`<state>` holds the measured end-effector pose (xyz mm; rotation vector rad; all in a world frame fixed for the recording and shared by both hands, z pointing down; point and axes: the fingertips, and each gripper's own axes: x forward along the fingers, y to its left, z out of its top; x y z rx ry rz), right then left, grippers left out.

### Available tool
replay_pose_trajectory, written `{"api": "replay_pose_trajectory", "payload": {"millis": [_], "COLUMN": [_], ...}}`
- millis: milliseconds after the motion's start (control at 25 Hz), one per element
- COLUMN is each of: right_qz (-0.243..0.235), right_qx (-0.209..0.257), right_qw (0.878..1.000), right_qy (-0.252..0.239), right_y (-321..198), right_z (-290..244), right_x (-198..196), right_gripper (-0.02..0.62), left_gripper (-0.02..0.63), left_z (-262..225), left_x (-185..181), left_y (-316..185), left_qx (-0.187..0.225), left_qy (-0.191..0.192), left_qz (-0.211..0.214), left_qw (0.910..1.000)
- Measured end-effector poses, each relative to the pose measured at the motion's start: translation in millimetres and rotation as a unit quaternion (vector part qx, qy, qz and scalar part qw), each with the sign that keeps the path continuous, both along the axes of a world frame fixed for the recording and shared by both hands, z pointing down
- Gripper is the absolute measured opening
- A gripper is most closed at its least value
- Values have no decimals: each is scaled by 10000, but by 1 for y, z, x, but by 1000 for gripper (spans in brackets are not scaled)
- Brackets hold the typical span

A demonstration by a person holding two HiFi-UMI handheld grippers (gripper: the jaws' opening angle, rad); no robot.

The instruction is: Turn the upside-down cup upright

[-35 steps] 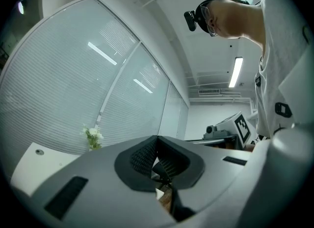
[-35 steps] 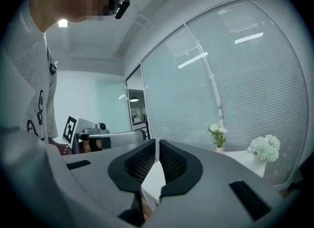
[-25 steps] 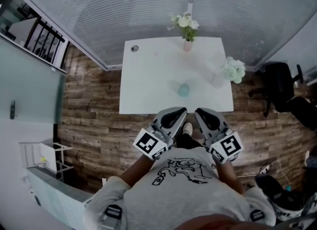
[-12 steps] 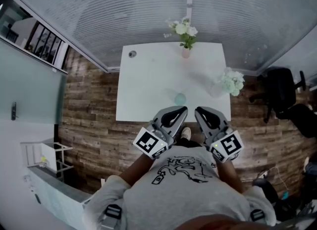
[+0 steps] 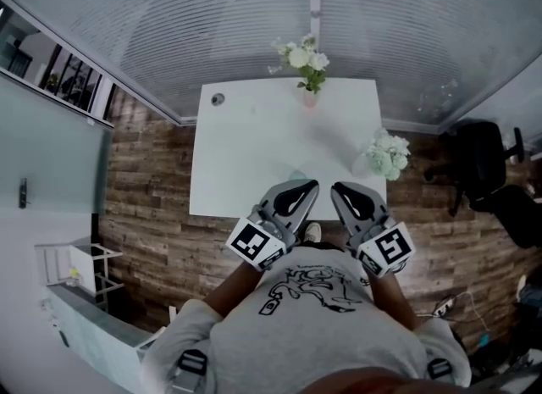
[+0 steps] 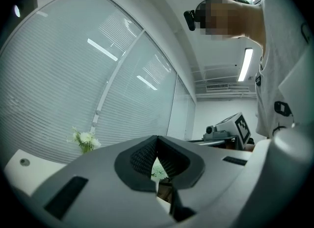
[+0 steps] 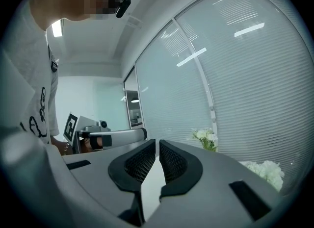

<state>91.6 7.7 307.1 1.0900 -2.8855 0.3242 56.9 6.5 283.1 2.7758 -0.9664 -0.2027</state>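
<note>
The pale blue-green cup is almost wholly hidden in the head view, behind the tip of my left gripper [image 5: 306, 187] at the near edge of the white table [image 5: 246, 155]. Neither gripper view shows the cup. The left gripper is held level in front of the person's chest, its jaws shut with nothing between them [image 6: 157, 146]. Beside it my right gripper [image 5: 337, 189] is also shut and empty [image 7: 158, 148]. Both point toward the table's near edge.
A pink vase of white flowers [image 5: 306, 62] stands at the table's far edge, and a white flower bunch [image 5: 385, 153] at its right edge. A black chair [image 5: 487, 155] is right of the table. Blinds cover the glass wall behind. The floor is wood plank.
The person and both grippers have come closer to the table. The cup, seen clear of the grippers before, has slipped behind the left gripper's tip in the head view.
</note>
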Motion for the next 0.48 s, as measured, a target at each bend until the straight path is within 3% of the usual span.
{"api": "replay_pose_trajectory", "payload": {"millis": [480], "right_qz": [-66], "right_qx": [-116], "right_qw": [9999], "right_qy": [77], "right_y": [-24], "right_z": [12], "right_x": [22], "right_gripper": [48], "left_gripper": [3], "left_z": [10], "left_x": [24], "left_y": [-27], "left_qx": [-68], "left_qy": [-1], "left_qz": [-35], "left_qw": [10000]}}
